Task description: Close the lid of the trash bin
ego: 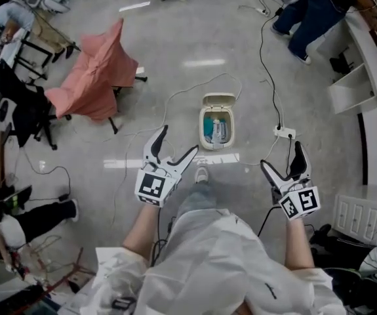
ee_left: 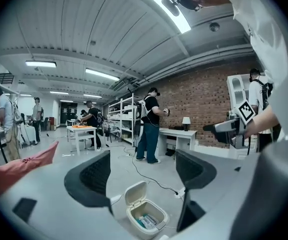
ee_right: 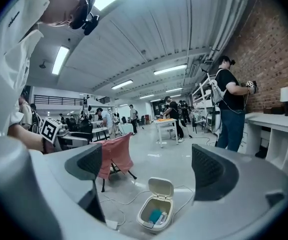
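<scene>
Standing open on the floor point(ego: 175, 44), well clear of its edges, the trash bin point(ego: 218, 146) sat just ahead of the person's shoe point(ego: 201, 174). Its lid point(ego: 218, 101) was tipped up at the far rim, and packets were visible inside. The left gripper point(ego: 179, 141) and the right gripper point(ego: 282, 156) hung above it, each with its jaws spread and nothing between them. The lid appeared to be light, stiff, smooth plastic. A gentle push on its free upper edge should swing it shut, though a hard shove might slide the bin.
</scene>
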`<action>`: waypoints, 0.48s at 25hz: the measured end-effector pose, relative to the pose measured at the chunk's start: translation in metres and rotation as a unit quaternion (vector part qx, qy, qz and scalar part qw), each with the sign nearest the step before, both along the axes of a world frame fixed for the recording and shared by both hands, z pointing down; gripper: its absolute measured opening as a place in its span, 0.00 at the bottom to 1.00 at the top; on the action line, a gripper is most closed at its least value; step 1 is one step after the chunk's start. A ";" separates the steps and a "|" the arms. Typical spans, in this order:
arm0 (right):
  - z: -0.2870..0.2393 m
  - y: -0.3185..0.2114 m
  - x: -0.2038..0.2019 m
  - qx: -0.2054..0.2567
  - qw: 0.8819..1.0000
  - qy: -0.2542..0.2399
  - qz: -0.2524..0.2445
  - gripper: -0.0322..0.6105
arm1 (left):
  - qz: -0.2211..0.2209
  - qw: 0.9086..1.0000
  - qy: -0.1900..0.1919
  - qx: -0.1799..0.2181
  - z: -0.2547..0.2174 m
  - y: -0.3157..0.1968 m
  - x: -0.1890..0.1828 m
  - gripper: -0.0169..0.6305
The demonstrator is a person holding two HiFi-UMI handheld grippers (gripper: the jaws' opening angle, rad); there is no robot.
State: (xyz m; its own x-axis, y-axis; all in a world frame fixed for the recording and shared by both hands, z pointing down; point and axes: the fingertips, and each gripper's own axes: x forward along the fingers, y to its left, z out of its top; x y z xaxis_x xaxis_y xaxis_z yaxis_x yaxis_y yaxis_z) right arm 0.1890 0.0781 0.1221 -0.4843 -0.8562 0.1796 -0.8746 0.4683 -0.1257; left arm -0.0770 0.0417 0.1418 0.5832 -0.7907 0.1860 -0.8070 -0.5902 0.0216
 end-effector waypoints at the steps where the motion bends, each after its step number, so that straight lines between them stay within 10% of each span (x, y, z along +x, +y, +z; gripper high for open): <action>1: 0.005 -0.014 -0.004 -0.005 1.000 0.004 0.001 0.91 | 0.004 1.000 -0.001 -0.004 0.006 -0.015 -0.002 0.67; 12: 0.089 -0.135 -0.017 -0.051 0.998 0.039 -0.003 0.91 | 0.037 0.998 -0.024 -0.049 0.106 -0.136 0.006 0.57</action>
State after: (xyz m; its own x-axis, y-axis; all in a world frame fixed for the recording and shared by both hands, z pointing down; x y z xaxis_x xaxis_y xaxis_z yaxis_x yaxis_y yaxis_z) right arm 0.1723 -0.0571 0.2111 -0.4706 -0.8285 0.3034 -0.8807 0.4620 -0.1045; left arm -0.0714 -0.0947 0.2478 0.6273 -0.7226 0.2904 -0.7632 -0.6446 0.0445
